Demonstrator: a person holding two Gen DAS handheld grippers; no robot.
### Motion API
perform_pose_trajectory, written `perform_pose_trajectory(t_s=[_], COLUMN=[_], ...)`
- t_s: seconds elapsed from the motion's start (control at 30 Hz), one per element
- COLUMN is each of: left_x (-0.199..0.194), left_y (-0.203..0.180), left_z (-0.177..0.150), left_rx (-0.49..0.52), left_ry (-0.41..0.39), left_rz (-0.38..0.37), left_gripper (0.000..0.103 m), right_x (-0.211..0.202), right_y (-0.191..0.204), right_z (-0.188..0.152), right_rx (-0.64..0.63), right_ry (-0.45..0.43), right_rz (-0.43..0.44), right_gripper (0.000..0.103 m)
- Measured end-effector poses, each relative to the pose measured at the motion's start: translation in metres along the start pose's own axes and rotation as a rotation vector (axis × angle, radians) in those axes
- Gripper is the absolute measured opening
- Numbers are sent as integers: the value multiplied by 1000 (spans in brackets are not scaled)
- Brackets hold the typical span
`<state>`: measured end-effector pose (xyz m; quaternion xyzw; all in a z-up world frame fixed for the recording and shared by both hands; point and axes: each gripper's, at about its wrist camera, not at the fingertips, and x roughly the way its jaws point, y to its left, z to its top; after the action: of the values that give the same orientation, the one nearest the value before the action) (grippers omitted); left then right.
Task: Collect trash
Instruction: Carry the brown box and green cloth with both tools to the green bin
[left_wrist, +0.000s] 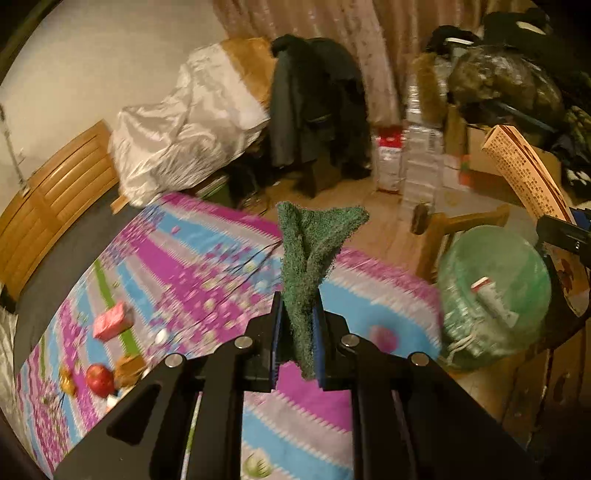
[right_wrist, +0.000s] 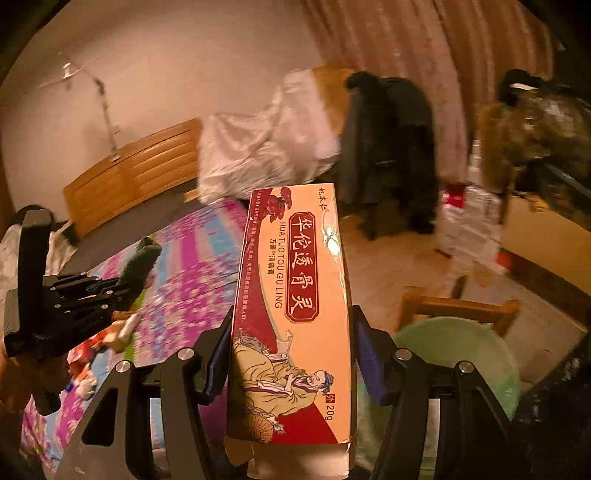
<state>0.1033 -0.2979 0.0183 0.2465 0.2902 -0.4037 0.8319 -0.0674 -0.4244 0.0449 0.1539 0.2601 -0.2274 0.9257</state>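
Small items on the bed (left_wrist: 207, 258) are too blurred to identify; the medicine box (right_wrist: 295, 314) hides its own lower flap behind the picture's edge.

**A lived-in bedroom at home**

A bed (left_wrist: 207, 266) with a bright pink-and-blue patterned sheet and a slatted wooden headboard (left_wrist: 55, 199) fills one side. Long curtains (left_wrist: 332, 37) hang behind dark coats (left_wrist: 314, 114) draped over furniture. Stacked boxes (left_wrist: 421, 155), a small wooden stool (left_wrist: 454, 225) and a green-lined bin (left_wrist: 495, 295) crowd the wooden floor (left_wrist: 373, 221)

Dim warm indoor light, motion-blurred backgrounds, dark fisheye-curved corners, sharp foregrounds
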Motion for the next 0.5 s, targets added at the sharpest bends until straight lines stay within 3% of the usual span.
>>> perform_pose_trajectory(t_s=[0.3,0.5], left_x=[18,32], left_y=[-82,-128], left_z=[39,58], left_rx=[123,180], left_ry=[-28,-27], left_rz=[-94,-152], left_gripper=[13,13], right_x=[-25,-32], right_y=[-90,-130], right_z=[-4,-11], right_rx=[85,125], right_ry=[3,33], right_rz=[-145,-233], right_gripper=[60,60])
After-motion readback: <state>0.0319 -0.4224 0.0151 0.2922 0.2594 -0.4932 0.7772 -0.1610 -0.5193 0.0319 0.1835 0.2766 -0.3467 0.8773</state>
